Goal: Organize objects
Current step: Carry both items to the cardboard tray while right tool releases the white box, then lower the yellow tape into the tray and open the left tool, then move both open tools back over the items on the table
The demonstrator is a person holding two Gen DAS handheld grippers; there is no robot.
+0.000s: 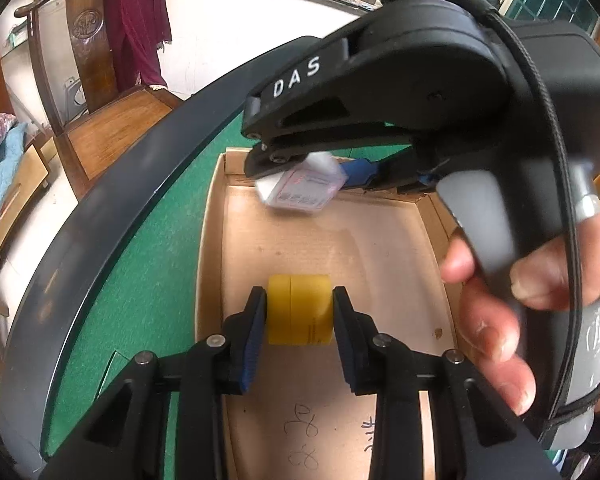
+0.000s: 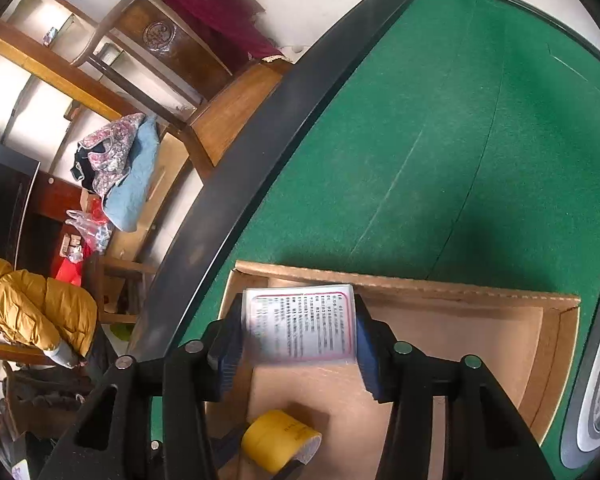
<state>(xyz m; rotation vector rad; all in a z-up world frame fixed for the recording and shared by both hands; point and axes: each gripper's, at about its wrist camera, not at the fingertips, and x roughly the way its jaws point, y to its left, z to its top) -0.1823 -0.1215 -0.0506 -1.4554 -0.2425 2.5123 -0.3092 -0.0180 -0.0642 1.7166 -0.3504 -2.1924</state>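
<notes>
1. Left gripper (image 1: pixel 300 312): blue ribbed pads clamp a yellow jar (image 1: pixel 300 309) by its flat ends. The jar is a short cylinder lying sideways, with a seam around the body. It sits low over the floor of the cardboard box (image 1: pixel 380 248); contact with the floor can't be told.
2. Right gripper (image 2: pixel 298 326): narrow, pinching a white packet (image 2: pixel 300 326) between its pads. The packet is flat and rectangular, with a pink border and dense printed text. It hangs over the far left part of the box.
3. In the left wrist view, the right gripper's black body marked "DAS" reaches in from the right, held by the right hand (image 1: pixel 520 300). The packet shows blurred at its tip near the far wall.
4. Box: shallow open tray of plain brown corrugated board, low walls, pen scribbles on the near floor. Only the jar and packet are over it.
5. Box sits on green felt table (image 2: pixel 440 140) with a dark rounded rim.
6. Beyond the left rim: carved wooden chair (image 1: pixel 100 80) with a maroon cloth (image 1: pixel 140 20) draped over it.
</notes>
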